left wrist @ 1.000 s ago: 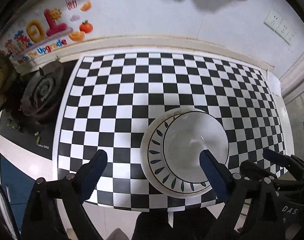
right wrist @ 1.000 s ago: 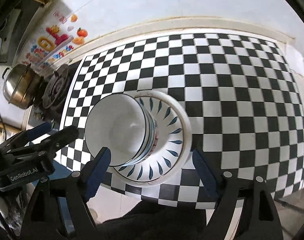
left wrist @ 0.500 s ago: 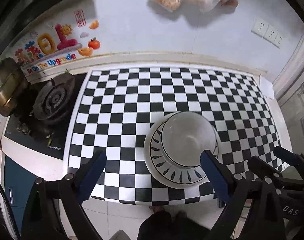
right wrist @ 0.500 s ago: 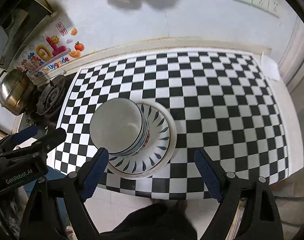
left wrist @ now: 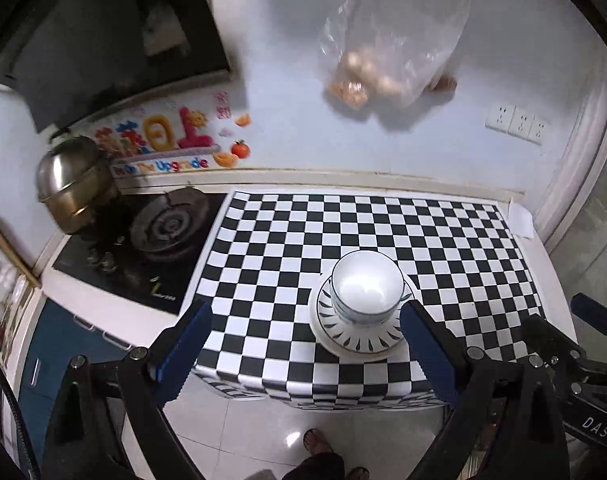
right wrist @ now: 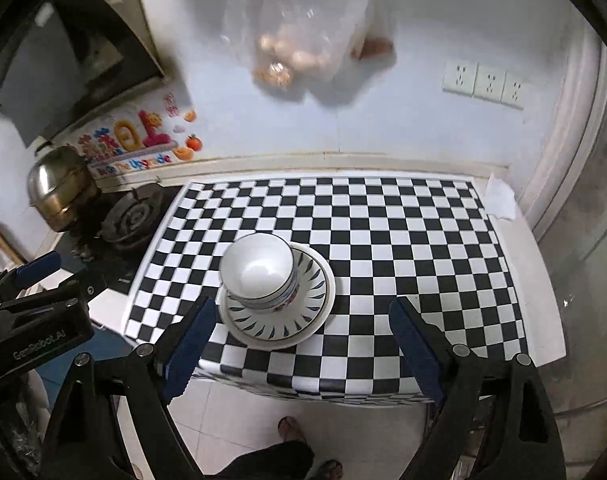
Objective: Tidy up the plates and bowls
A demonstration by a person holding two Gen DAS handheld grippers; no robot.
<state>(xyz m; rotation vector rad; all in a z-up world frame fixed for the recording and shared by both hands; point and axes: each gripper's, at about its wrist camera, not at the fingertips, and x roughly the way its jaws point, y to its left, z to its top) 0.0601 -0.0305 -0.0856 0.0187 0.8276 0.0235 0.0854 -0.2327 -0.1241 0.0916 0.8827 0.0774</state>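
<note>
Both grippers are released, nothing between the fingers. Left gripper (left wrist: 305, 346) has its blue pads spread wide; right gripper (right wrist: 301, 340) the same.

Nearest the cameras: tiled floor (left wrist: 263, 428) and a person's sandalled foot (left wrist: 315, 440) below the counter edge.

The task's things sit on the checkered counter (left wrist: 443, 240), near its front edge: stacked bowls (left wrist: 365, 288) standing upright on a white plate (left wrist: 355, 340) with dark leaf marks round the rim. Top bowl is empty – white inside, just a glare spot. How many bowls are in the stack I can't tell for sure; several rims show in the right wrist view (right wrist: 263, 276).

Relative to the fingers: in the left view the stack lies beyond the pads, closer to the right-hand one, apart from both. In the right view the plate (right wrist: 287, 320) lies just beyond the left-hand pad, well apart from the right-hand one. No contact in either view.

Differences between views: the right view shows the stack off-centre on the plate, pushed toward its far-left rim, plus the left gripper's body at the left edge. The left view shows the right gripper's body at the right edge.

Further back – a gas burner (left wrist: 169, 230) and a steel pot (left wrist: 73, 184) left of the counter. On the wall: a colourful sticker (left wrist: 163, 144), a hanging plastic bag (left wrist: 391, 52) with round pale items inside, and sockets (left wrist: 515, 122).
</note>
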